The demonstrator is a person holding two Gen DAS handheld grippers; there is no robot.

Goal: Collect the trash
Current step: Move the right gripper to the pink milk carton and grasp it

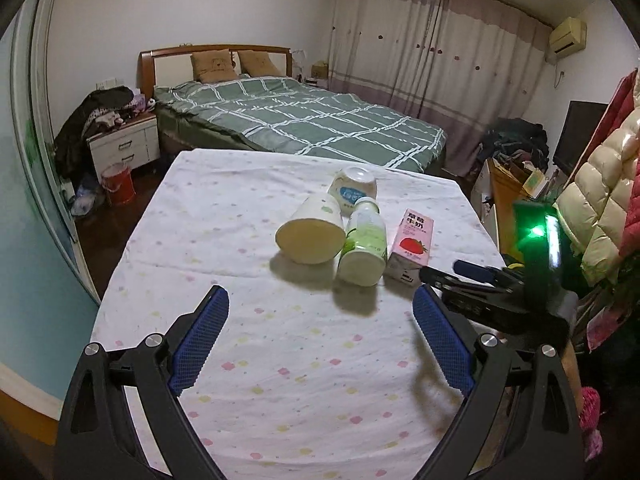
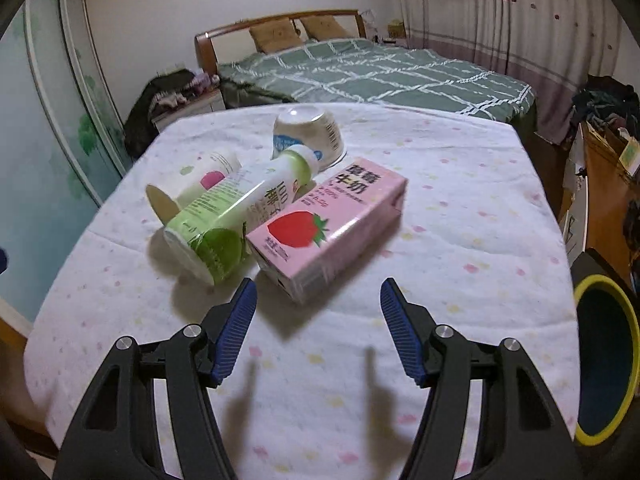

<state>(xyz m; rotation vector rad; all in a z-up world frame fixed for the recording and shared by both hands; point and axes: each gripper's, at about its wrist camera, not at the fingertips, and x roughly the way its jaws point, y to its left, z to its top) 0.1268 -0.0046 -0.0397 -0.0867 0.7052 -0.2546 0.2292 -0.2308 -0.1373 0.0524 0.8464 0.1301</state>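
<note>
Left gripper (image 1: 320, 300): tilted down over the table's near half, jaws spread wide, nothing between the blue pads; its tips stand short of the trash.
Right gripper (image 2: 318, 292): tilted down, jaws parted and empty; tips just short of the carton's near end. In the left wrist view its dark body reaches in from the table's right edge, beside the carton.
Table (image 1: 280, 400): covered by a white cloth with small pastel dots; the trash sits clustered in the far half, somewhat right of centre.
Carton (image 2: 328, 220): pink, strawberry print, lying flat, rightmost of the group, touching the bottle.
Bottle (image 2: 236, 216): green and white, lying on its side, base toward the grippers, cap toward the bowl, between carton and cup.
Cup (image 1: 312, 232): white paper cup on its side, mouth toward the near edge, left of the bottle and touching it.
Bowl (image 1: 354, 190): white tub upside down, nearest the far edge, behind the bottle's cap.
Bin (image 2: 604, 360): dark with a yellow rim, off the table's right edge near the right gripper.
</note>
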